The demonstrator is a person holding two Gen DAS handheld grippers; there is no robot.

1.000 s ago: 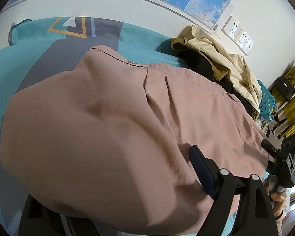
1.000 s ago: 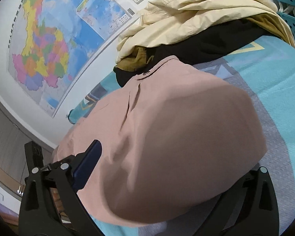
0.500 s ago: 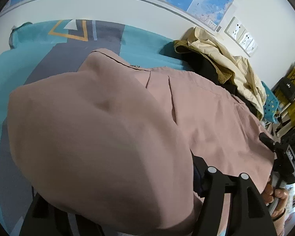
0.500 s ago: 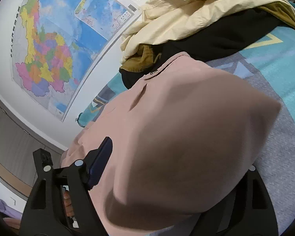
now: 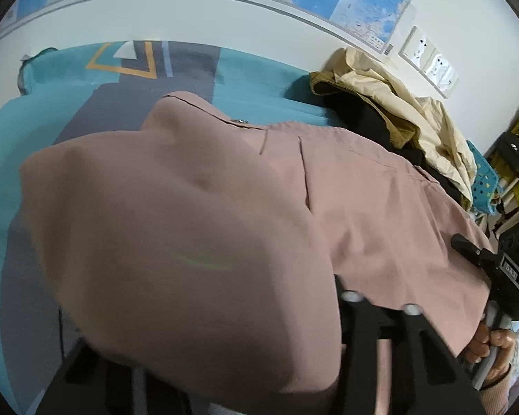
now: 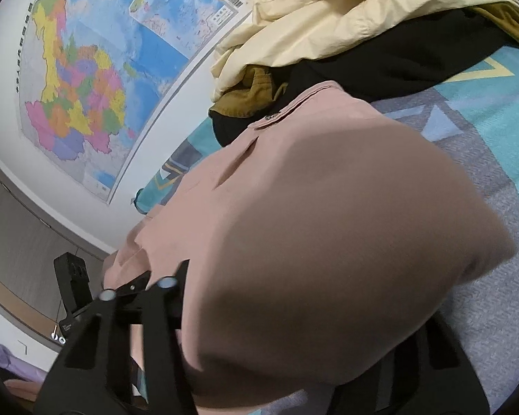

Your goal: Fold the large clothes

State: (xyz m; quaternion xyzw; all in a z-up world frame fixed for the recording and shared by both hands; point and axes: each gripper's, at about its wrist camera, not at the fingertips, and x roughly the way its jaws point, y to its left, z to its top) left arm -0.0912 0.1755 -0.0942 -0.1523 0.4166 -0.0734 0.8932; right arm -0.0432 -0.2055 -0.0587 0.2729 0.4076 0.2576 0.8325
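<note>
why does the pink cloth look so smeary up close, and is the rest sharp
Left wrist view: the near fold of the pink garment is soft, too close or moving; its button stays sharper. Right wrist view: the same near bulge is blurred, while the map reads fairly crisp; fisheye bends the wall lines in both.

The black two-finger left gripper is mostly hidden under pink cloth. The black right gripper is too. A bare hand holds its handle.
</note>
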